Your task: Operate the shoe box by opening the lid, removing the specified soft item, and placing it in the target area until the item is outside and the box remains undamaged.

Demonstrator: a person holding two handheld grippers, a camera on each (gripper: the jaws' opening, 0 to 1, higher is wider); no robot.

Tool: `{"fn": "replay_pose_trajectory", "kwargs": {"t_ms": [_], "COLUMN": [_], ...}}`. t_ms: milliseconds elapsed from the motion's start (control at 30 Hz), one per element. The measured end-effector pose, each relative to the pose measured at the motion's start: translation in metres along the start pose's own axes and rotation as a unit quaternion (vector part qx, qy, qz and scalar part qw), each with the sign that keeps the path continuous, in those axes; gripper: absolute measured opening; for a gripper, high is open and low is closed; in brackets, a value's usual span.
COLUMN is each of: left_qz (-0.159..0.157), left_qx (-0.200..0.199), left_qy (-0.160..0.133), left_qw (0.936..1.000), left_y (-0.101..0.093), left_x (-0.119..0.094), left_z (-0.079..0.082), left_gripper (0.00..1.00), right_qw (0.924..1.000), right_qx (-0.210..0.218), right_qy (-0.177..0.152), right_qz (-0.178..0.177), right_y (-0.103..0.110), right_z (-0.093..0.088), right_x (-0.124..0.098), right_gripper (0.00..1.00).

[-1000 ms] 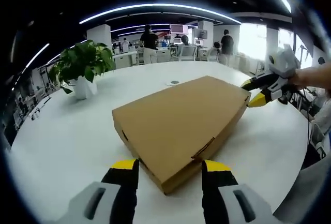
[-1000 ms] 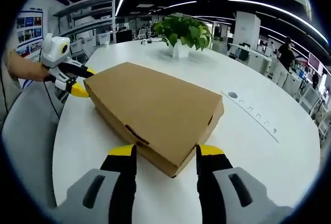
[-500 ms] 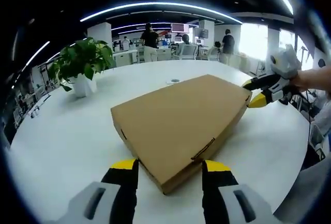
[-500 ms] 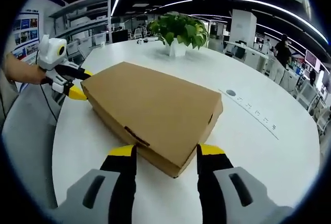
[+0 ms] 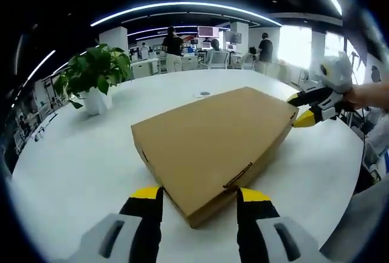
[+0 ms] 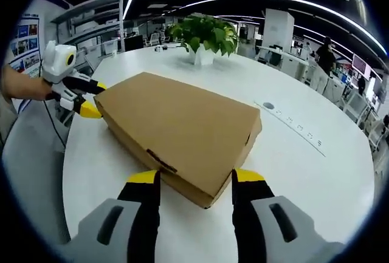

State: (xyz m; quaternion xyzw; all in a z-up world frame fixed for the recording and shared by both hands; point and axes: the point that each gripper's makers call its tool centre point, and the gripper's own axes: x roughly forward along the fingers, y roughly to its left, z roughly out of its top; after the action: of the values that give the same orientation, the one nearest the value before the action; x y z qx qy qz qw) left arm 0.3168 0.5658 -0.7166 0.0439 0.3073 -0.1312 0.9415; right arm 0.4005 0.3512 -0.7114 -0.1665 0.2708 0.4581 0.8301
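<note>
A closed brown cardboard shoe box [image 5: 213,138] lies flat on the white round table [image 5: 79,160], lid down. My left gripper [image 5: 199,196] is open, its yellow-tipped jaws standing either side of the box's near corner. At the far right corner of the box is my right gripper [image 5: 298,109], held by a hand. In the right gripper view the same box [image 6: 182,126] has its near corner between the open jaws of my right gripper [image 6: 196,178]. My left gripper [image 6: 96,99] sits at the box's far left corner. The contents are hidden.
A potted green plant [image 5: 94,81] in a white pot stands on the table behind the box, also visible as the plant [image 6: 203,38]. A round cable port [image 5: 205,95] is set into the table. The table edge [image 6: 64,172] runs close on the left. People stand at distant desks.
</note>
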Motion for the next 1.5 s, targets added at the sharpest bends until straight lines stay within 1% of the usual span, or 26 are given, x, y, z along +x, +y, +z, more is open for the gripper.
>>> {"fn": "replay_pose_trajectory", "kwargs": {"t_ms": [167, 233, 533, 633, 700, 933, 1067, 1200, 1500], "left_qz": [-0.009, -0.013, -0.031, -0.037, -0.041, -0.058, -0.070, -0.080, -0.095], "left_qx": [0.006, 0.008, 0.022, 0.028, 0.031, 0.046, 0.056, 0.065, 0.086], "left_qy": [0.005, 0.007, 0.019, 0.024, 0.026, 0.034, 0.041, 0.049, 0.059], "left_qw": [0.9999, 0.9999, 0.9991, 0.9986, 0.9983, 0.9967, 0.9952, 0.9935, 0.9900], "left_y": [0.004, 0.006, 0.014, 0.018, 0.020, 0.032, 0.039, 0.043, 0.055], "left_x": [-0.001, -0.002, -0.006, -0.007, -0.008, -0.012, -0.015, -0.020, -0.028], "left_z": [-0.001, -0.001, -0.005, -0.006, -0.007, -0.011, -0.013, -0.014, -0.017], "left_gripper": [0.49, 0.49, 0.48, 0.48, 0.48, 0.48, 0.48, 0.48, 0.49], "right_qw": [0.9999, 0.9996, 0.9989, 0.9985, 0.9985, 0.9979, 0.9978, 0.9976, 0.9976], "right_qx": [0.008, 0.019, 0.030, 0.033, 0.025, 0.036, 0.021, 0.028, 0.030], "right_qy": [-0.002, -0.006, -0.004, 0.001, 0.008, 0.009, 0.016, 0.014, 0.014], "right_qz": [-0.011, -0.018, -0.036, -0.043, -0.048, -0.053, -0.061, -0.062, -0.061], "right_y": [0.008, 0.011, 0.026, 0.031, 0.035, 0.049, 0.059, 0.069, 0.089], "right_z": [-0.001, 0.000, -0.001, 0.000, -0.002, -0.001, -0.001, 0.001, 0.003], "right_x": [-0.001, -0.001, -0.003, -0.003, -0.003, -0.003, -0.001, 0.000, 0.002], "right_gripper": [0.43, 0.44, 0.44, 0.44, 0.43, 0.41, 0.40, 0.39, 0.36]}}
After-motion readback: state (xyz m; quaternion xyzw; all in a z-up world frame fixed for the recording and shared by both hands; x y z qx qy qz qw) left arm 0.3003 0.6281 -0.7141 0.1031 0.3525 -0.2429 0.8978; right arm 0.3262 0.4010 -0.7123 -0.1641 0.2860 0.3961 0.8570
